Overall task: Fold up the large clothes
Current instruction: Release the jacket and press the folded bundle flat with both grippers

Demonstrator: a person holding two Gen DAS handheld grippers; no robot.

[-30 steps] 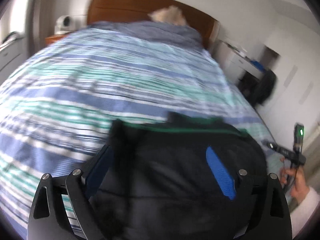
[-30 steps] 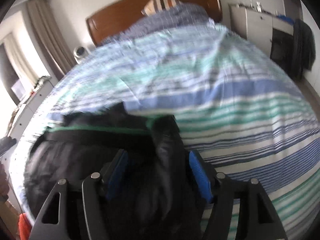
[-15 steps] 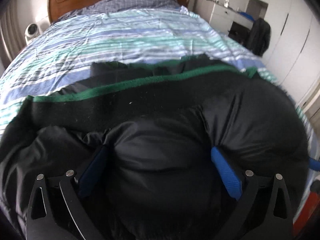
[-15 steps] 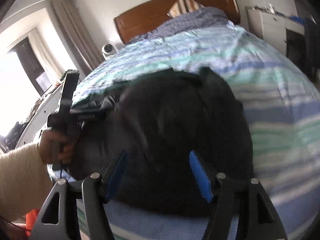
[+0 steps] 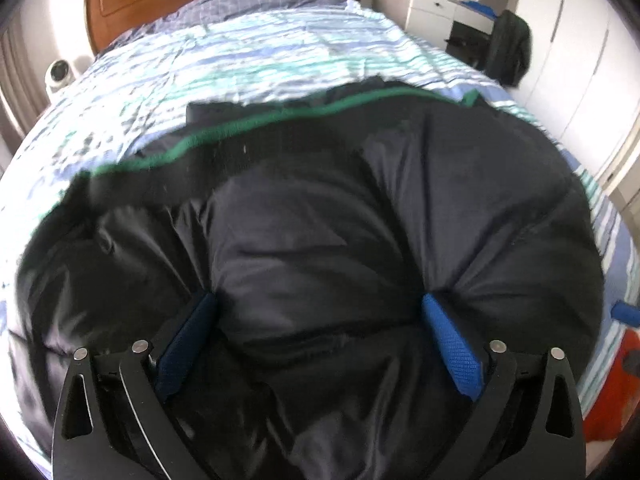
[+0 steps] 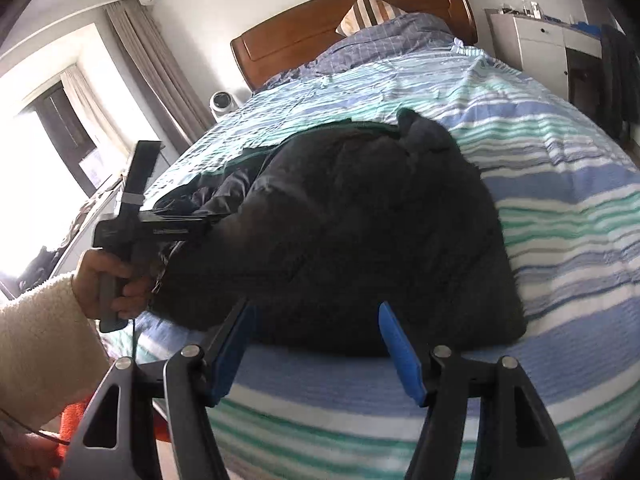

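Note:
A large black puffer jacket (image 5: 360, 220) with a green-edged lining (image 5: 248, 120) lies bunched on the striped bed near its foot; it also shows in the right wrist view (image 6: 360, 224). My left gripper (image 5: 318, 320) is open, its blue pads pressed into the jacket's padding on either side of a bulge. It shows from the side in the right wrist view (image 6: 176, 224), held in a hand at the jacket's left edge. My right gripper (image 6: 316, 332) is open and empty, just short of the jacket's near edge.
The bed (image 6: 560, 200) has a blue, green and white striped cover, a wooden headboard (image 6: 320, 24) and a pillow at the far end. White cabinets (image 5: 432, 4) and a dark garment on a chair (image 5: 508, 48) stand to the right. A window with curtains (image 6: 132, 60) is at left.
Both grippers pulled back toward the foot of the bed. The right gripper let go of the jacket and now hangs off it. The left gripper stays pushed into the jacket.

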